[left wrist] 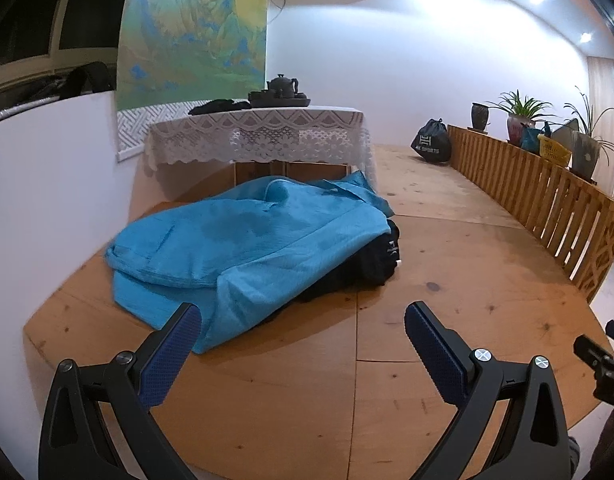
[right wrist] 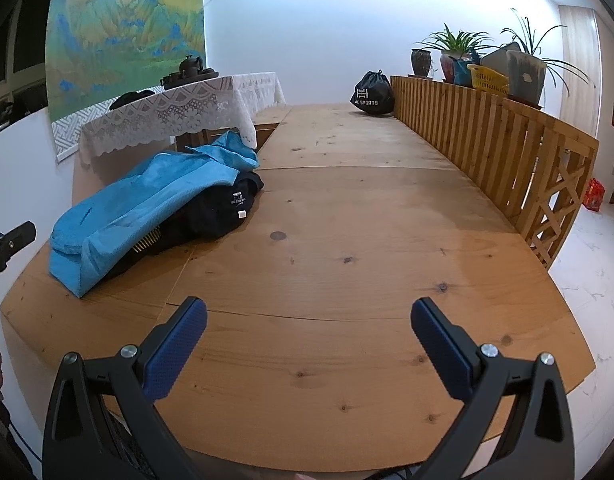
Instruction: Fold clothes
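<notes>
Blue garment (left wrist: 243, 240) beyond left hand-held gripper (left wrist: 303, 320)

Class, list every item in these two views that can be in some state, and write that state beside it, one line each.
Left gripper: open, empty, above the wooden platform.
Right gripper: open, empty.
Blue garment: unfolded, draped over the dark clothes.
Dark clothes: heaped, partly covered.
Black drawstring bag: drawn shut.
Lace tablecloth: spread, hanging over the table edge.
</notes>
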{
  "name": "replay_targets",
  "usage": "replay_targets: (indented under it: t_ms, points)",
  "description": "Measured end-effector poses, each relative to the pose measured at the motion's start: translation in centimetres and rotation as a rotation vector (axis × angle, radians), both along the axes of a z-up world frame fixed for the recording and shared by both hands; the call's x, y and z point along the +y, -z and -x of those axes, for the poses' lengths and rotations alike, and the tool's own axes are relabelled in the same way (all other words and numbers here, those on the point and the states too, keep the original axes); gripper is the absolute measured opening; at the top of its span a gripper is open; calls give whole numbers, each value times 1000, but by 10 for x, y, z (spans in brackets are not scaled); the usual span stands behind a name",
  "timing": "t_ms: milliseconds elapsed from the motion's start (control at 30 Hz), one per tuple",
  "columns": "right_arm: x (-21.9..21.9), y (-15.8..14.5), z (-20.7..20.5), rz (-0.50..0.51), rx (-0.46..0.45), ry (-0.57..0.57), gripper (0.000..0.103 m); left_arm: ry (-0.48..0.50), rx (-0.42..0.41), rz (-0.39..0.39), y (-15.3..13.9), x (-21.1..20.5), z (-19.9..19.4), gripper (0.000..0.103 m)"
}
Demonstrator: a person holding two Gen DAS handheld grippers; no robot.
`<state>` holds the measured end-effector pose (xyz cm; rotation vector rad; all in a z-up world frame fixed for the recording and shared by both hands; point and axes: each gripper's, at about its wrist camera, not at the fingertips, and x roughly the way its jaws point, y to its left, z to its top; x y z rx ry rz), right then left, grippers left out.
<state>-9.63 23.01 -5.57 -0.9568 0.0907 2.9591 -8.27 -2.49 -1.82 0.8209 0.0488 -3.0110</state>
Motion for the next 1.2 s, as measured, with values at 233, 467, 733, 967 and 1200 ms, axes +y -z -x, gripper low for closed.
replay_targets:
  t_ms: [233, 467, 733, 967, 1200]
  points:
    - [6, 2, 7, 6, -10, 10, 103, 16, 17, 23, 0, 1, 5, 103]
    - [23, -11, 1, -27, 25, 40, 103, -15, 2, 24, -1, -12, 15, 103]
    - [26, -19, -1, -4, 69, 44, 103, -28, -2, 70, 2, -13, 17, 102]
    - [19, -15, 3, 8, 65, 26, 103, -17, 3, 25, -4, -15, 11, 103]
    - [28, 5, 19, 150, -5, -9, 103, -13, -2, 12, 5, -13, 15, 103]
